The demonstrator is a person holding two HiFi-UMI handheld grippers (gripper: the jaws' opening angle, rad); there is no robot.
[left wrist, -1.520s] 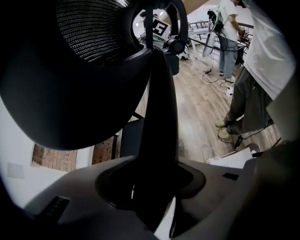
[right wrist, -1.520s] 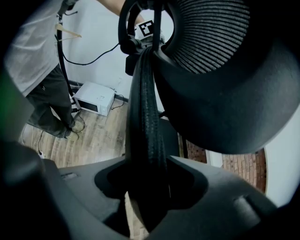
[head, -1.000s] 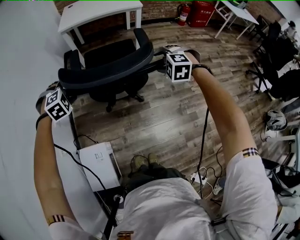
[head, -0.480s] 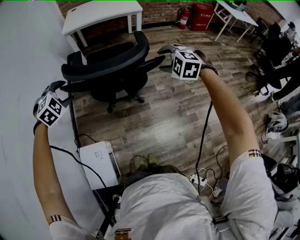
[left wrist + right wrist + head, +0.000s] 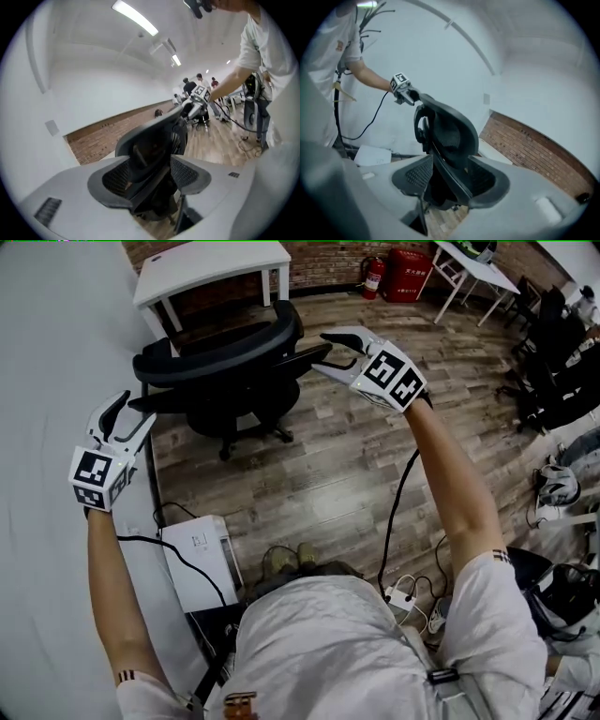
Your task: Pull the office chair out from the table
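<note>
The black office chair (image 5: pixel 220 371) stands on the wood floor beside the long white table (image 5: pixel 47 362) at the left, its backrest toward me. My left gripper (image 5: pixel 127 413) hangs open over the table edge, clear of the backrest's left end. My right gripper (image 5: pixel 330 348) is off the backrest's right end; its jaws are closing with nothing pressed between them. In the left gripper view the chair (image 5: pixel 154 140) shows beyond the open jaws of that gripper (image 5: pixel 152 180). The right gripper view shows the chair (image 5: pixel 450 136) beyond its own gripper (image 5: pixel 450 183) in the same way.
A white computer case (image 5: pixel 197 563) with cables sits on the floor by the table. A small white desk (image 5: pixel 211 263) stands behind the chair. A red extinguisher (image 5: pixel 375 277) and red box (image 5: pixel 408 259) line the brick wall. More chairs (image 5: pixel 553 362) crowd the right.
Both grippers have come off the chair's backrest, lifted and rolled. The left one drew back over the table edge, the right one moved up and right.
</note>
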